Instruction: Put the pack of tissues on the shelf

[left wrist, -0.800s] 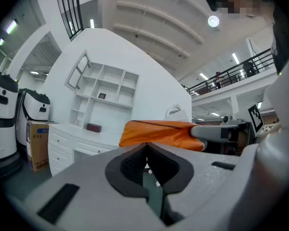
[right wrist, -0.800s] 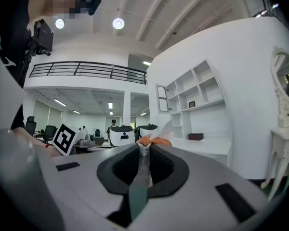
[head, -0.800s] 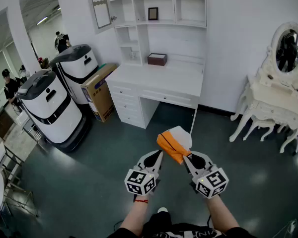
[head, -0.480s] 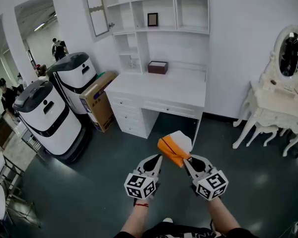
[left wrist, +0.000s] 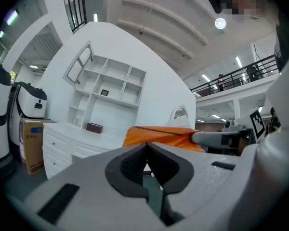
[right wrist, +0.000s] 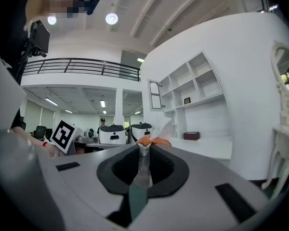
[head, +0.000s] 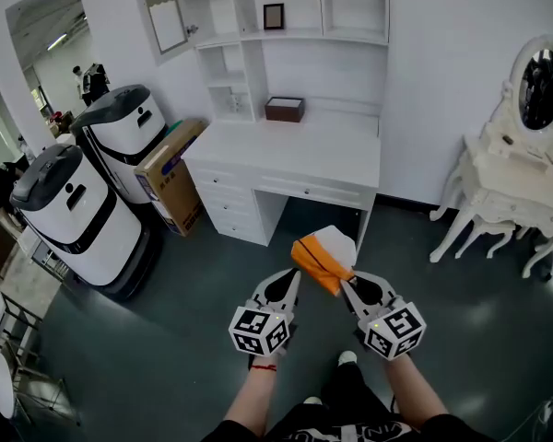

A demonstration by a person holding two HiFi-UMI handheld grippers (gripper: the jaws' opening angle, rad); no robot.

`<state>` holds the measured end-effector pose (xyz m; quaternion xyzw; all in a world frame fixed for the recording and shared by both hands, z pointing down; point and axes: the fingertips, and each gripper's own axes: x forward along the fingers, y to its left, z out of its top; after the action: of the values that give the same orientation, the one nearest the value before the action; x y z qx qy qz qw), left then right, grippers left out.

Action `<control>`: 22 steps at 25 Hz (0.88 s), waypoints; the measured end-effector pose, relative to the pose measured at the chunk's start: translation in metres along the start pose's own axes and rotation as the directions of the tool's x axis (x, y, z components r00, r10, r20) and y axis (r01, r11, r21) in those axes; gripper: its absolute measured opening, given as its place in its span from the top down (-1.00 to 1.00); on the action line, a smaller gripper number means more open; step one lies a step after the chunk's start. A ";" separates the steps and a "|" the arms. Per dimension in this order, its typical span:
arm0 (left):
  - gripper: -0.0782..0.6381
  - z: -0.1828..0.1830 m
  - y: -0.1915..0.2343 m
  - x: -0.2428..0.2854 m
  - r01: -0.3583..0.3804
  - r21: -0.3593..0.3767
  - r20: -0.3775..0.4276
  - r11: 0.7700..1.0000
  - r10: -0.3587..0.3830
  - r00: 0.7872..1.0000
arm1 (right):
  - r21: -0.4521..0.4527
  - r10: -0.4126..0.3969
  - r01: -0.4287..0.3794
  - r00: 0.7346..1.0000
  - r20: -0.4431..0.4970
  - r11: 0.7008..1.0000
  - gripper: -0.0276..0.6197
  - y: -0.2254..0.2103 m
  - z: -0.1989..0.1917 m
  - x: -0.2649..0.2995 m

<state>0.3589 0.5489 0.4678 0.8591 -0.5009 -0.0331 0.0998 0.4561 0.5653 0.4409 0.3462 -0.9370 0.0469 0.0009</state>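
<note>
An orange and white pack of tissues (head: 319, 257) hangs in the air in front of me, above the dark floor. My right gripper (head: 345, 284) is shut on its thin edge, and in the right gripper view the wrapper (right wrist: 153, 140) sticks up from between the closed pads. My left gripper (head: 292, 278) is shut on nothing just left of the pack. In the left gripper view the pack (left wrist: 159, 134) shows just beyond the jaws. The white shelf unit (head: 286, 12) stands on a white desk (head: 300, 150) ahead, well out of reach.
A brown box (head: 285, 109) sits on the desk and a small picture frame (head: 273, 16) on the shelf. Two white and black robots (head: 69, 205) and a cardboard box (head: 170, 173) stand at the left. A white vanity table with a mirror (head: 521, 178) stands at the right.
The desk and shelf have shifted slightly left in view. Both grippers and the pack keep the same places relative to each other. A shoe now shows below the right gripper.
</note>
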 end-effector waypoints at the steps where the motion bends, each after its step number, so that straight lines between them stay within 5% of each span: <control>1: 0.76 0.001 0.002 0.004 0.001 -0.001 0.000 1.000 -0.001 1.000 | 0.002 -0.002 0.002 1.000 -0.002 1.000 0.83 -0.005 -0.001 0.003; 22: 0.76 0.040 0.089 0.202 -0.014 0.005 0.016 1.000 0.014 1.000 | -0.011 0.050 -0.050 0.998 0.038 0.999 0.83 -0.171 0.029 0.146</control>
<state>0.3763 0.3256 0.4555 0.8554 -0.5079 -0.0378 0.0938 0.4567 0.3389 0.4324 0.3236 -0.9454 0.0357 -0.0164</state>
